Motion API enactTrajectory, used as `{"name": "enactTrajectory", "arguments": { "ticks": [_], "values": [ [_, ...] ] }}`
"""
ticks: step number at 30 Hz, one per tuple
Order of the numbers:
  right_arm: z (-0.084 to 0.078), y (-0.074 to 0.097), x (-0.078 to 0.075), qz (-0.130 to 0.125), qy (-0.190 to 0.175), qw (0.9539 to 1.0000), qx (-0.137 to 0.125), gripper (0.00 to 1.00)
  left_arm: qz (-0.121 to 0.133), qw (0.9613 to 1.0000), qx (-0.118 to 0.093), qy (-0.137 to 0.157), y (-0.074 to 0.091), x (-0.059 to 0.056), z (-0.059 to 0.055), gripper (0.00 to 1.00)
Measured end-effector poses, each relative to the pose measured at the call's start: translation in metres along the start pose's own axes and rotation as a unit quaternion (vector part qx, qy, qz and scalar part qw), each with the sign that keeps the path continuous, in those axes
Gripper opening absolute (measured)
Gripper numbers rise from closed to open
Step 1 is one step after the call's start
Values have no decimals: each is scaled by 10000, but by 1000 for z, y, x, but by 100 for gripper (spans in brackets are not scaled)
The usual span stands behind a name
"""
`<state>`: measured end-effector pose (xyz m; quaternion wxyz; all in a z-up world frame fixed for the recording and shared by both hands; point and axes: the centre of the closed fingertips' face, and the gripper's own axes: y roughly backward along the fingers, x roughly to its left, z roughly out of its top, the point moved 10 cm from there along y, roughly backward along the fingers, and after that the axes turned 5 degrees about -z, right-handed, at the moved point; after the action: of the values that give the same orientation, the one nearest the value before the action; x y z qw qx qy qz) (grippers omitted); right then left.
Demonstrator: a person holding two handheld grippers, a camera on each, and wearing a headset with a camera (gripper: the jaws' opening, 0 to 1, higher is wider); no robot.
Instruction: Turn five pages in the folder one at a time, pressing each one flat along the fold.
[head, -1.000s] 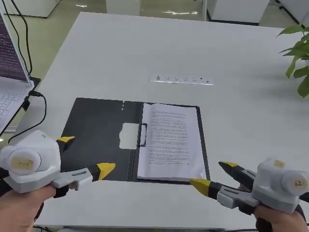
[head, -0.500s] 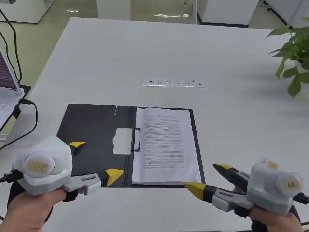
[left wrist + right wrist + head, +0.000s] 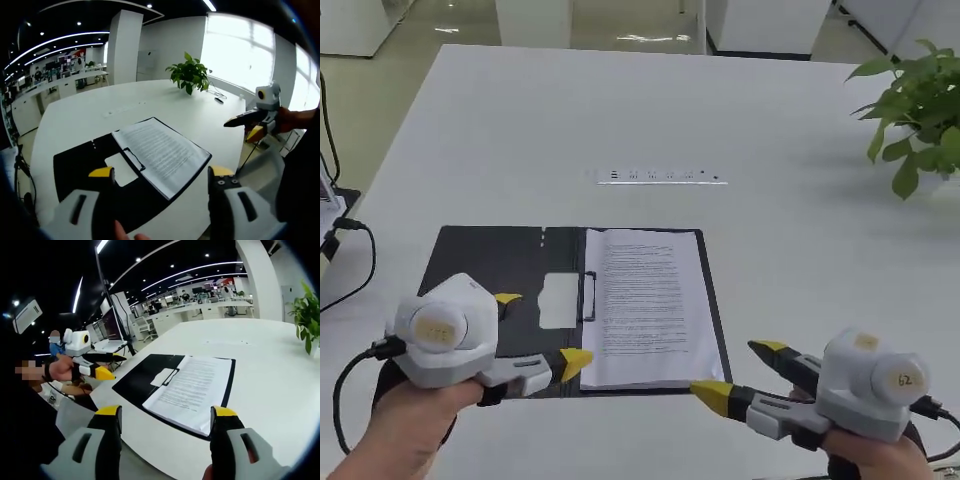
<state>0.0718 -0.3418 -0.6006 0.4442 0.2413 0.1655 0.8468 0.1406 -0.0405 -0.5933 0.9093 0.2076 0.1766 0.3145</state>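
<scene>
Both grippers are hovering with jaws spread, pinching nothing. The left gripper is hanging over the near edge of the open folder. The page stack is lying just ahead of the right gripper. Biting too deep at the corner risks lifting several sheets together, or creasing them. Farther ahead, a plant is standing.

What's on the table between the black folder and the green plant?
Nothing. The head view shows bare white table between the folder and the plant.
</scene>
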Motion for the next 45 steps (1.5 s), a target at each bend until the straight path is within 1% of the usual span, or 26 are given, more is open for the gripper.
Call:
{"name": "enactTrajectory", "arguments": {
  "ticks": [5, 6, 8, 13, 15, 19, 23, 26, 29, 31, 35, 36, 39, 41, 42, 43, 45],
  "values": [
    [-2, 2, 1, -19, 34, 10000, 38, 71, -147, 9997, 56, -186, -16, -5, 10, 75],
    [-2, 2, 1, -23, 45, 10000, 45, 71, -196, 9995, 68, -224, -22, -2, 13, 75],
    [-2, 2, 1, -33, 67, 9999, 68, 72, -272, 9993, 85, -261, -31, -2, 17, 75],
    [-2, 2, 1, -63, 107, 9999, 83, 72, -453, 9980, 167, -406, -53, -8, 24, 75],
    [-1, 2, 1, -68, 103, 9999, 78, 72, -516, 9976, 185, -426, -61, -10, 25, 75],
    [0, 2, 1, -85, 105, 9999, 77, 72, -678, 9957, 319, -540, -84, -20, 27, 75],
    [1, 3, -1, -109, 69, 9999, 55, 72, -825, 9940, 426, -580, -102, -29, 28, 75],
    [1, 4, -2, -122, 51, 9999, 55, 72, -917, 9922, 542, -653, -119, -34, 27, 74],
    [0, 5, -3, -142, 14, 9999, 45, 71, -982, 9910, 624, -669, -129, -39, 25, 74],
    [-1, 6, -3, -152, -18, 9999, 34, 71, -1016, 9898, 717, -693, -140, -41, 23, 74],
    [-3, 8, -4, -162, -49, 9998, 57, 71, -1090, 9870, 896, -770, -159, -51, 16, 74],
    [-4, 8, -4, -160, -57, 9998, 57, 71, -1085, 9869, 912, -775, -162, -52, 14, 74],
    [-6, 9, -4, -162, -86, 9998, 60, 71, -1058, 9859, 1052, -755, -176, -57, 6, 74],
    [-7, 10, -5, -161, -117, 9998, 61, 70, -1000, 9857, 1126, -758, -183, -59, 1, 73],
    [-8, 10, -5, -162, -136, 9998, 60, 70, -827, 9854, 1278, -762, -187, -59, -4, 74],
    [-8, 10, -5, -160, -149, 9997, 60, 70, -803, 9852, 1307, -761, -190, -60, -6, 75],
    [-10, 11, -7, -162, -159, 9997, 76, 70, -807, 9861, 1284, -676, -197, -64, -9, 75]
  ]
}}
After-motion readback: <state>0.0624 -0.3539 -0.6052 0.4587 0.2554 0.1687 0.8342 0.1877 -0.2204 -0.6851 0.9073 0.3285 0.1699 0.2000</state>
